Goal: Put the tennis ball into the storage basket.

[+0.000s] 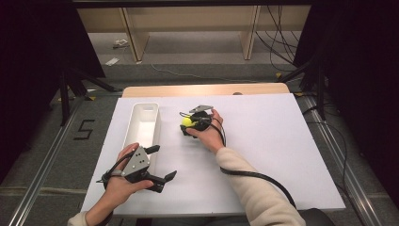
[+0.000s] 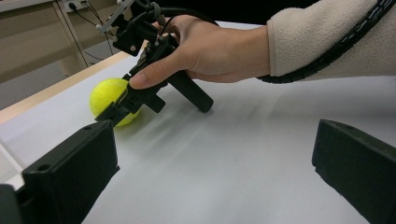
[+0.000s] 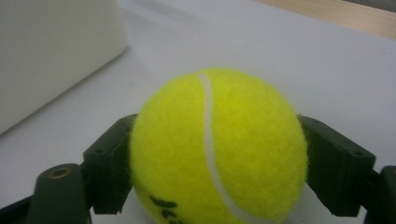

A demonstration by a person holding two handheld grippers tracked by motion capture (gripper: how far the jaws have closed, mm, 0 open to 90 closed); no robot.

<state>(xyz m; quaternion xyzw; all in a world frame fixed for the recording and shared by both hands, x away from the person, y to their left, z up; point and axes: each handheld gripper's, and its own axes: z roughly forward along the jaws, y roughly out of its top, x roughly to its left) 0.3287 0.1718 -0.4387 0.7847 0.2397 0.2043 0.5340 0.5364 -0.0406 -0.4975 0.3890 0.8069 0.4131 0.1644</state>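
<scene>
The right gripper (image 1: 189, 123) clamps a yellow tennis ball (image 1: 187, 121) on the white table (image 1: 263, 141), just beside the long white bin (image 1: 142, 123), whose visible inside looks bare. The left gripper (image 1: 162, 165) hovers near the table's front edge, jaws spread wide.

A white sheet (image 1: 263, 141) is covering most of the surface, leaving a strip of pale wood (image 1: 202, 89) showing along its far edge. Grey floor (image 1: 56, 160) is spreading out on both sides, with a metal rail (image 1: 44, 162) running along the left and another rail (image 1: 346, 162) along the right. A dark "5" (image 1: 83, 129) is lying marked on the floor at the left. Beyond the surface, a wooden bench (image 1: 188, 23) is standing on slanted legs, with black cables (image 1: 277, 42) trailing beside it. Dark curtains (image 1: 33, 56) are hanging at both sides, and even light is falling from above.
</scene>
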